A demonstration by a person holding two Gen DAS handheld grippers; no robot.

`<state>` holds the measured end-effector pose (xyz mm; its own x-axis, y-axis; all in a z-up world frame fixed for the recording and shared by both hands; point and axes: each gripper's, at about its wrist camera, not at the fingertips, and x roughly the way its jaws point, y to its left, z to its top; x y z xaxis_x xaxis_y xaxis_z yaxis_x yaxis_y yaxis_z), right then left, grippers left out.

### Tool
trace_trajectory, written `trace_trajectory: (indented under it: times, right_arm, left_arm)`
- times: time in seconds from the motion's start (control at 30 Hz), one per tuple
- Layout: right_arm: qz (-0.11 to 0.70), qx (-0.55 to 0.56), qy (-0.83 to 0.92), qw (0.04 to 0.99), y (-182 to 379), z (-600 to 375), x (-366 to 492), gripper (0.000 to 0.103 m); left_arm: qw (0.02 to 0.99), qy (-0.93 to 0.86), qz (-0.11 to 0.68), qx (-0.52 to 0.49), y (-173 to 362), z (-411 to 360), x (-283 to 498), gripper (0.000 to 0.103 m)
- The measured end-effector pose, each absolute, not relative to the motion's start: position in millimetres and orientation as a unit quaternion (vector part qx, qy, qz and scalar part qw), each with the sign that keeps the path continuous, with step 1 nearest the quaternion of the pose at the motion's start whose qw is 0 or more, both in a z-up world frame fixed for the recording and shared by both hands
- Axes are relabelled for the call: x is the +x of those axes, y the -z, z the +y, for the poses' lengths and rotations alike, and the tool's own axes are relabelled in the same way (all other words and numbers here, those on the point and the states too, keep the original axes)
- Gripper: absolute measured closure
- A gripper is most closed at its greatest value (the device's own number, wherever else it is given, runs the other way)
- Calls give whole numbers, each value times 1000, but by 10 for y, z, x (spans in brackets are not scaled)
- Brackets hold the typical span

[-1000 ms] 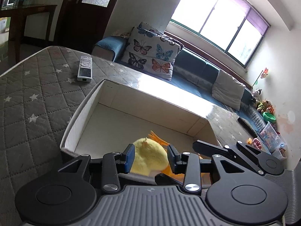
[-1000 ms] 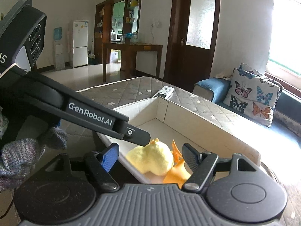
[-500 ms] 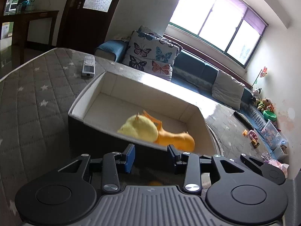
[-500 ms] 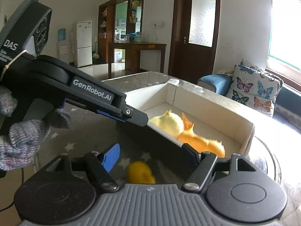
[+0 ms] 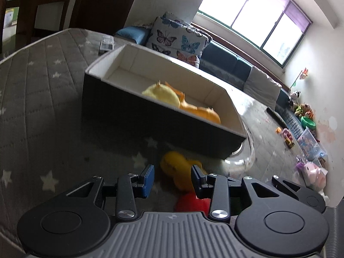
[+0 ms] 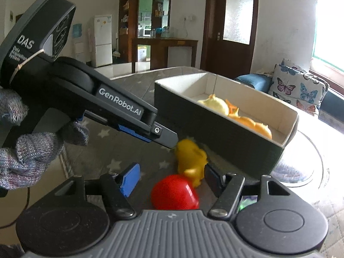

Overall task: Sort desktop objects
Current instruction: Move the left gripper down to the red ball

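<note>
A dark box with a white inside (image 5: pixel 150 116) stands on the grey star-quilted table; it also shows in the right wrist view (image 6: pixel 217 129). A pale yellow toy (image 5: pixel 161 92) and an orange toy (image 5: pixel 200 112) lie inside it. A yellow pepper-like toy (image 5: pixel 176 169) lies on the table in front of the box, with a red toy (image 5: pixel 191 203) nearer me. My left gripper (image 5: pixel 172 179) is open, low over the yellow toy. My right gripper (image 6: pixel 172 177) is open above the red toy (image 6: pixel 174 193) and yellow toy (image 6: pixel 191 157). The left gripper's body (image 6: pixel 86 92) fills the left of the right wrist view.
A white remote (image 5: pixel 106 43) lies on the table behind the box. A glass dish (image 5: pixel 243 154) sits at the box's right end. A sofa with butterfly cushions (image 5: pixel 176 40) is beyond. Toys and bins (image 5: pixel 309 142) stand on the floor at right.
Both grippers pulled back and down from the box. The pale yellow toy now lies in the box, out of the left gripper. The yellow and red toys on the table came into view.
</note>
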<state>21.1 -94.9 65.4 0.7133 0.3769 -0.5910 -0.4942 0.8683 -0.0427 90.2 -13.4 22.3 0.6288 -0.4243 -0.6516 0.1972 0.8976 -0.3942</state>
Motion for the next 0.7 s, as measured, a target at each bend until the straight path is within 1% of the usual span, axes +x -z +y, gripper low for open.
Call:
trace_trajectory:
  times: [0.53,0.63,0.7]
  right_arm:
    - [329,-112,-215,913,-396,-943,177,37]
    - [337,-99,-214,911,-349,-979,195,40]
    - [340,-88,-216,911,-341,-995,195,43]
  left_arm:
    - [875,210,420,-119,-69,-306,732,63]
    - [873,213,422,-117,-54,-319,729,63]
    - [871,217,425,-117,-43,-332,730,63]
